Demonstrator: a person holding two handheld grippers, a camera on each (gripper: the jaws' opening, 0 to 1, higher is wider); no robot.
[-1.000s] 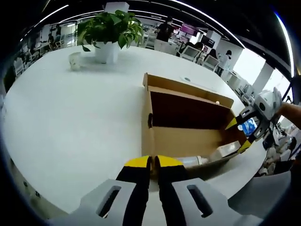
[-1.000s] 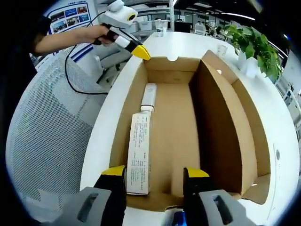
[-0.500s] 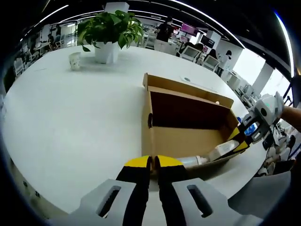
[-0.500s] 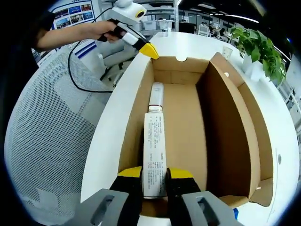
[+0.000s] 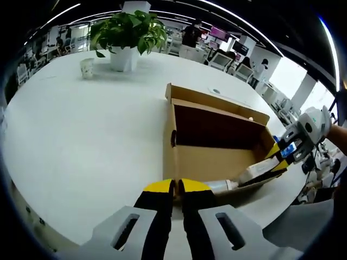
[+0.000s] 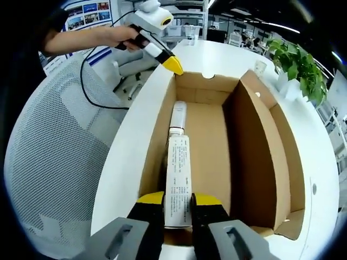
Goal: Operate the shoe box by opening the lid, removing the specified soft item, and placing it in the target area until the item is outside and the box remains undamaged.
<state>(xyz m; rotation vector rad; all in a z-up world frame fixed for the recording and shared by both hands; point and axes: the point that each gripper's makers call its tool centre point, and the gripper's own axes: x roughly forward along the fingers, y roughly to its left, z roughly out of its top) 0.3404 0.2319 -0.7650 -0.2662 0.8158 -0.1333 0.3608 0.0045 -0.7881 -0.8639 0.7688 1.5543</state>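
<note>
Inside the open box [image 6: 217, 135] a long white tube [image 6: 178, 173] lies along the left wall, its near end pinched between the right gripper's [image 6: 178, 201] yellow-tipped fingers [image 6: 150, 198], its cap pointing away from them. Ahead of those fingers, the left gripper [image 6: 174, 65] rests on the box's far rim. Its own view has its fingers [image 5: 158, 187] pressed together at the box's [image 5: 217, 157] near edge, with a plant [image 5: 127, 32] and a cup [image 5: 86, 69] far beyond on the white table [image 5: 81, 130].
</note>
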